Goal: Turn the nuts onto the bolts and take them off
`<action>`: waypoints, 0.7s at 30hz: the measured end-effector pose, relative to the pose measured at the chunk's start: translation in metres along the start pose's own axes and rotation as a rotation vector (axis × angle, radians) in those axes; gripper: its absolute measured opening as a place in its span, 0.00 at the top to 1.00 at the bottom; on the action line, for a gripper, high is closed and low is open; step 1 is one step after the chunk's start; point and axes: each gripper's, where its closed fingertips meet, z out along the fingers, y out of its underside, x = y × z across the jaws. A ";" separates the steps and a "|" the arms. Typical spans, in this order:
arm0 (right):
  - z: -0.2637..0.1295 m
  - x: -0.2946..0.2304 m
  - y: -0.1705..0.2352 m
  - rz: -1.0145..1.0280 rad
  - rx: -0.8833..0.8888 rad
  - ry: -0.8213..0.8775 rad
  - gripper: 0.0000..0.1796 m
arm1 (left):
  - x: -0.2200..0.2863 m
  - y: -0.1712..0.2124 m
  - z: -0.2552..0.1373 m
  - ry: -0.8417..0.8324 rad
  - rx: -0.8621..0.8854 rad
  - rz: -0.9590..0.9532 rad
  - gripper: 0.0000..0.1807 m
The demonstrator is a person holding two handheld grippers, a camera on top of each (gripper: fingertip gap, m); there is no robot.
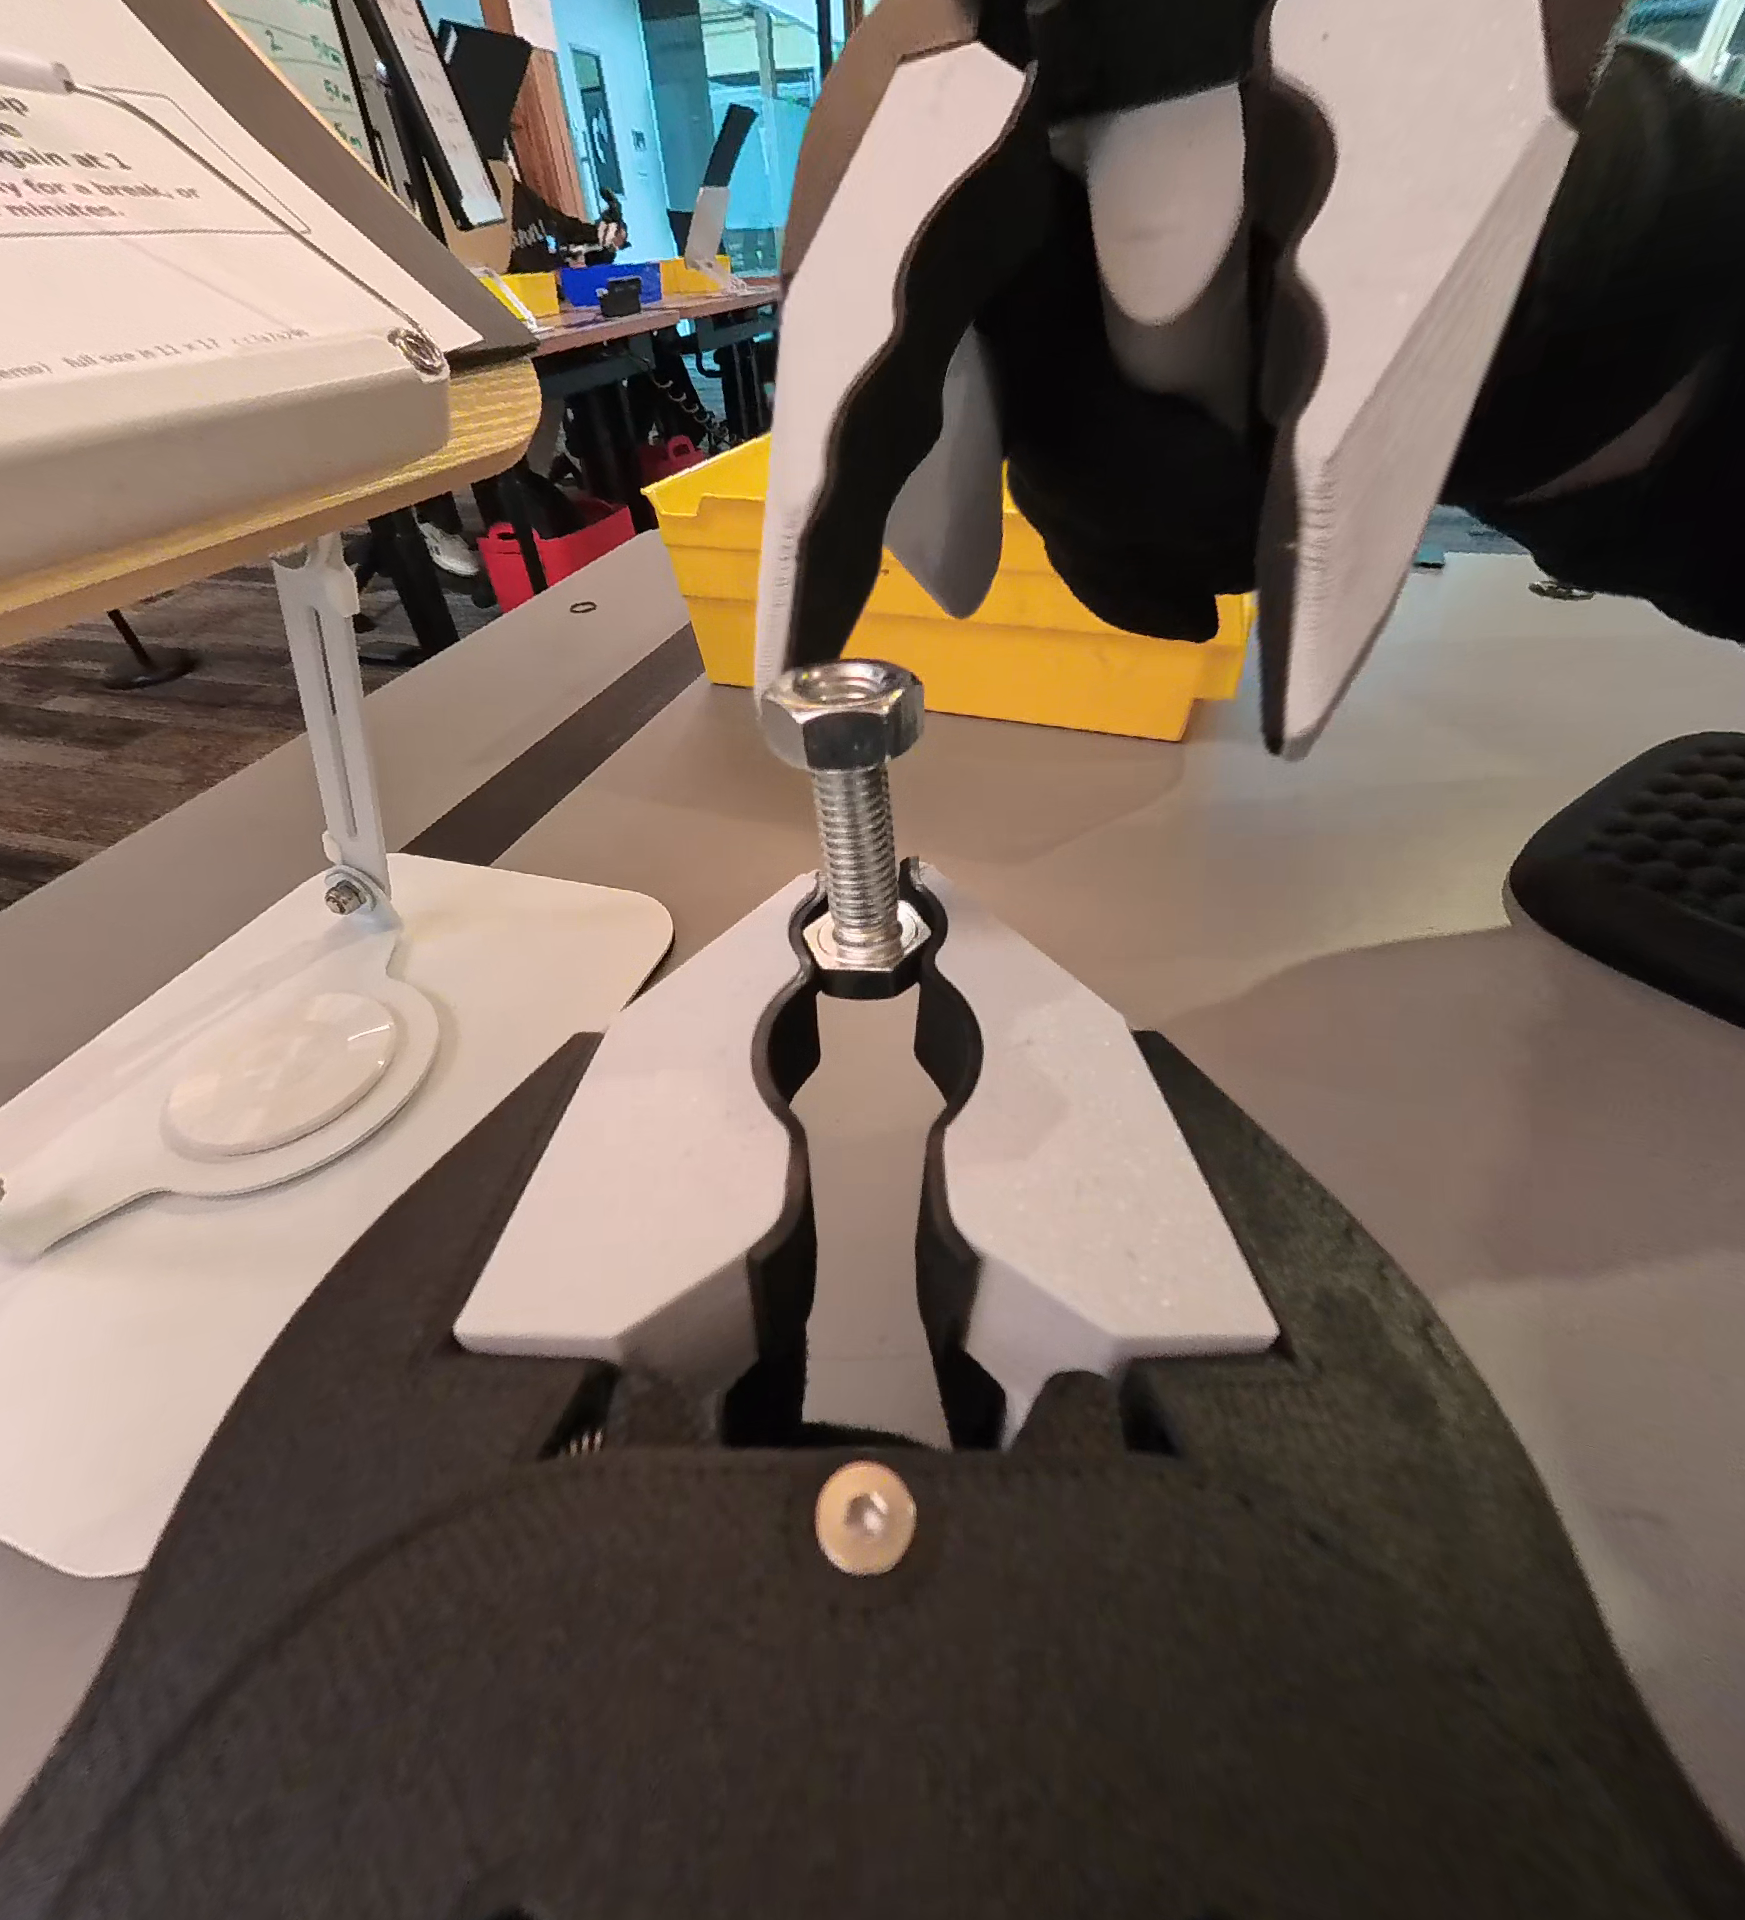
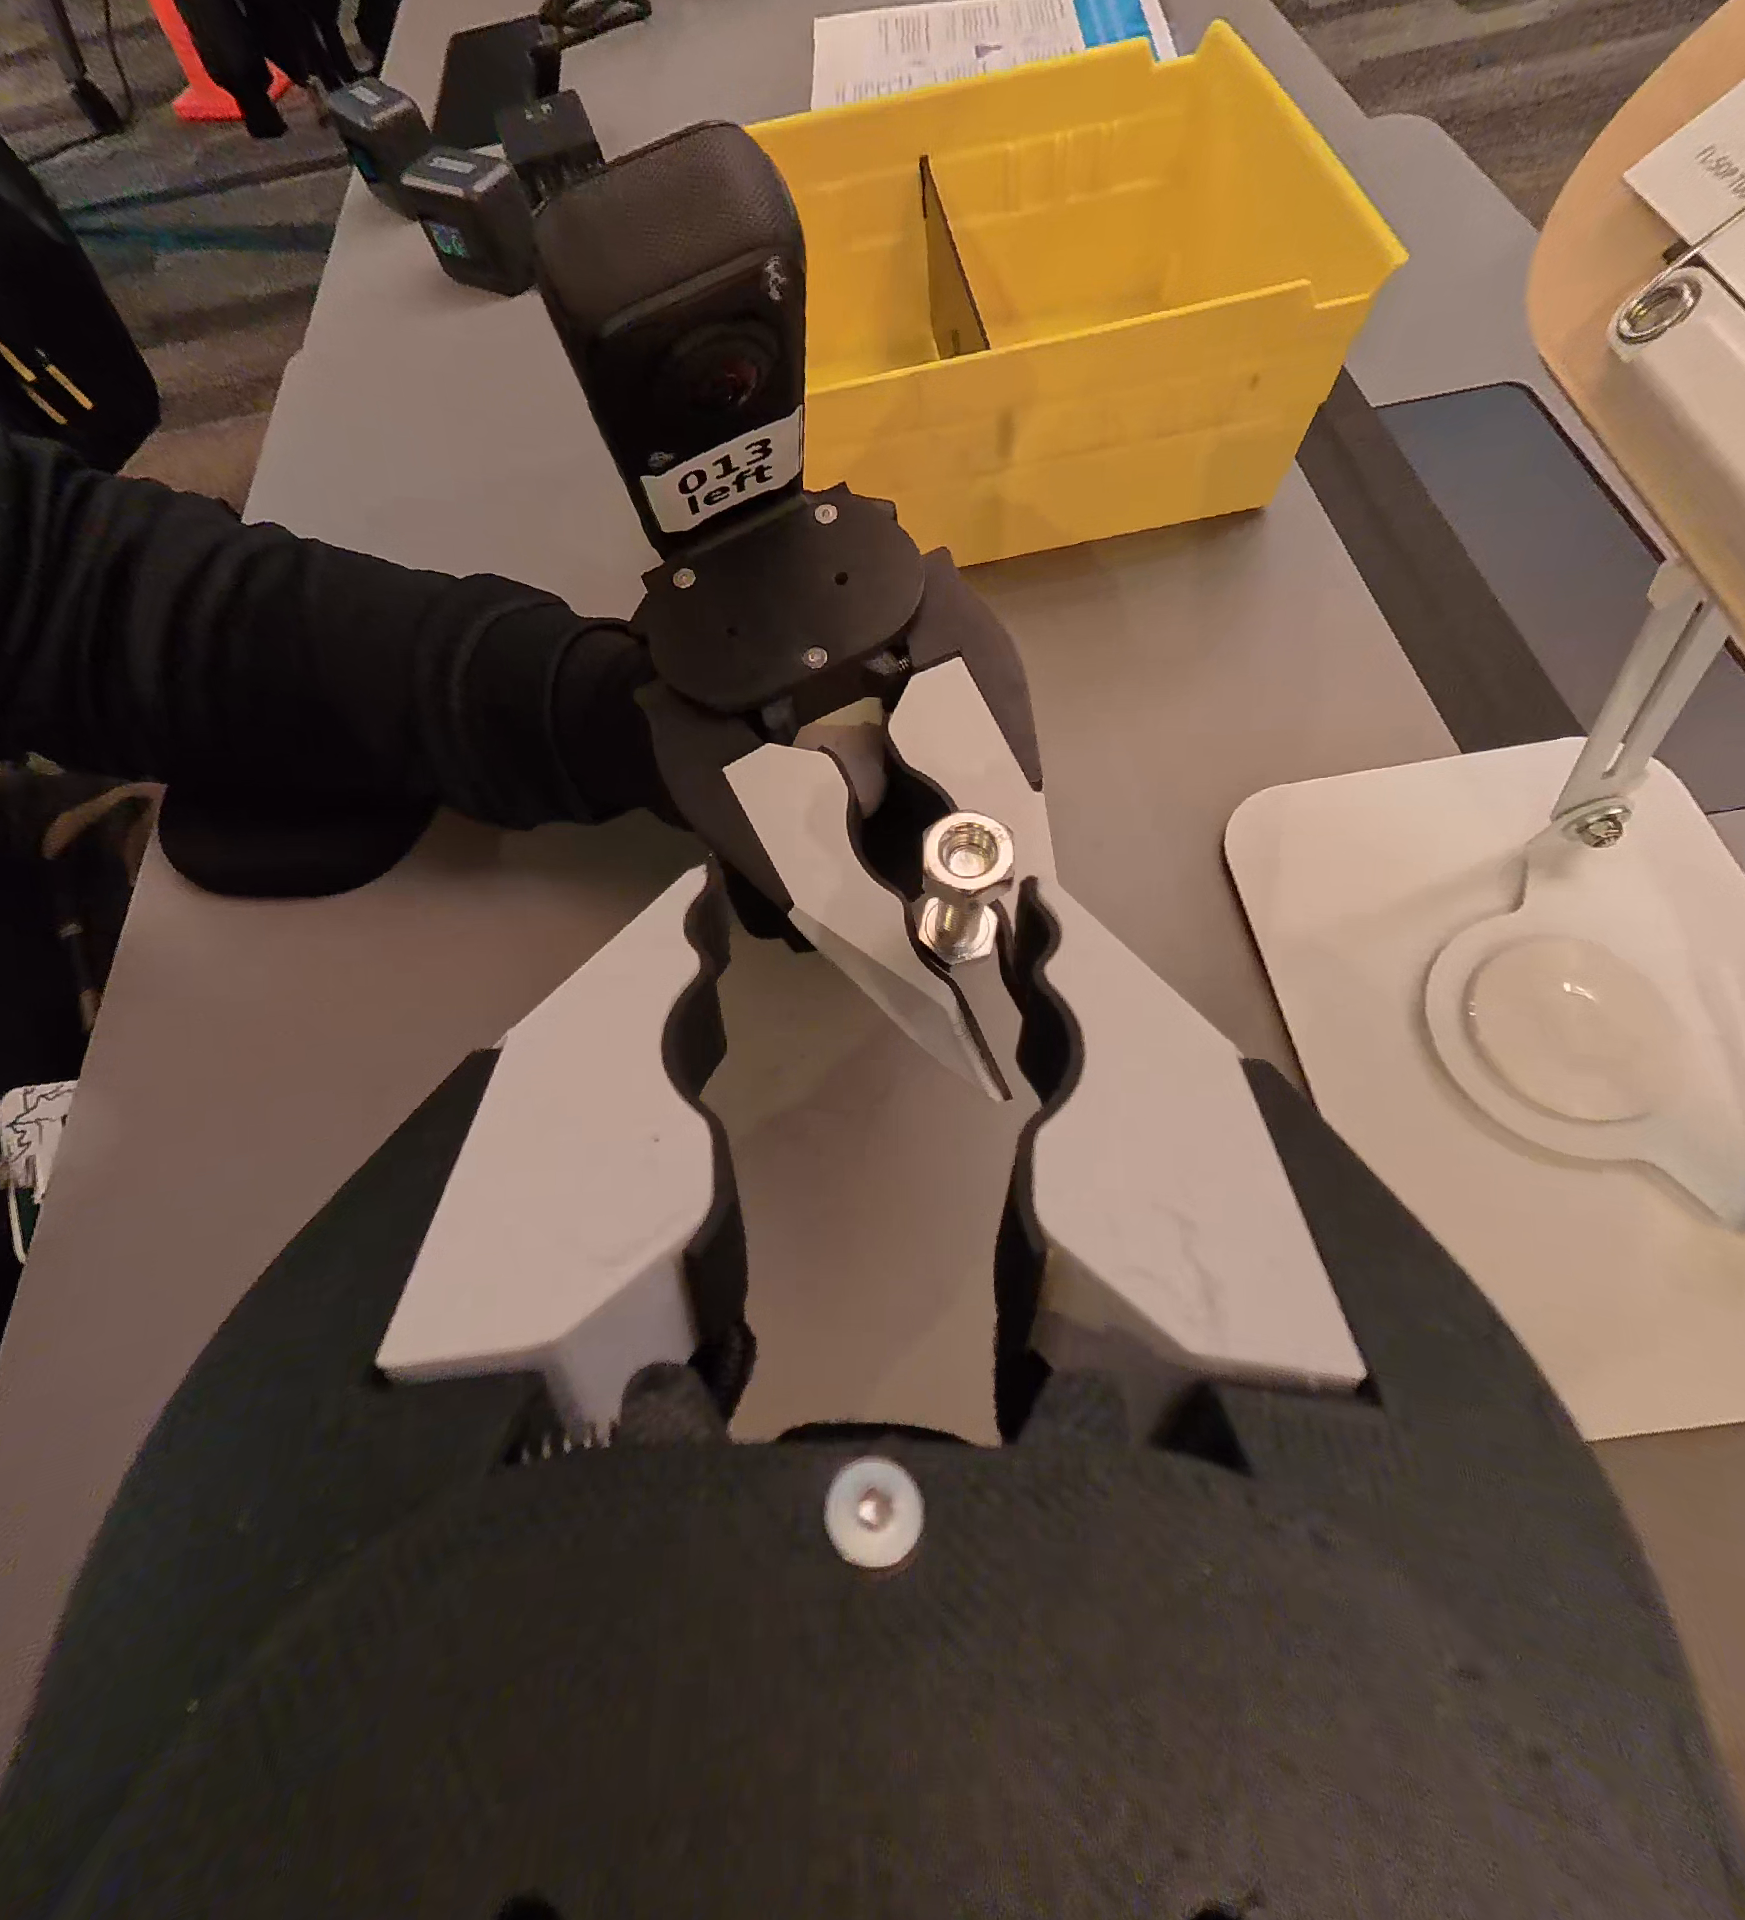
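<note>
Nut (image 1: pixel 842 717) sits at the very top of the bolt (image 1: pixel 852 831), caught on only the last threads, so it is either just started or nearly off; the pictures alone do not settle which. The bolt stands upright, thread end up, because the left gripper (image 1: pixel 863 935) pinches its hex head in the notch near its fingertips, with the jaws drawn narrow around it. That grip keeps the head from spinning, which is probably the reason for holding it there: the shank is left bare for the nut to travel.

The right gripper (image 1: pixel 1024 696) comes down from above with its jaws wide. One fingertip touches, or all but touches, the nut's upper left edge, while the other hangs well off to the right. From the right wrist view the nut (image 2: pixel 967 847) lies ahead between the spread fingers, nearer one of them, so the right gripper (image 2: pixel 863 904) has nothing clamped. Judged from that, the next move calls for centring the jaws over the flats before closing, since an off-centre pinch could tilt the loosely seated nut or knock it away.

Both grippers work above the grey tabletop (image 2: pixel 432 499), towards its middle. A yellow bin (image 2: pixel 1107 343) with a divider stands beyond them near the far edge, seemingly empty, and the white base of a document stand (image 2: pixel 1419 987) lies just to one side.
</note>
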 end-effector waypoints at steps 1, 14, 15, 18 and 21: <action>0.000 -0.001 0.000 -0.001 0.003 -0.002 0.71 | 0.000 0.000 0.000 -0.001 -0.001 0.001 0.94; -0.004 -0.002 0.009 0.005 -0.027 0.030 0.75 | -0.001 0.001 0.000 -0.004 -0.006 0.003 0.94; -0.004 -0.001 0.007 0.003 -0.017 0.042 0.72 | -0.001 0.001 0.000 -0.003 -0.007 0.003 0.94; -0.003 -0.002 0.003 0.002 0.006 0.043 0.69 | 0.000 0.002 0.001 -0.002 -0.009 0.004 0.94; -0.002 -0.009 0.002 -0.005 0.014 0.014 0.72 | -0.001 0.002 0.000 -0.004 -0.010 0.003 0.94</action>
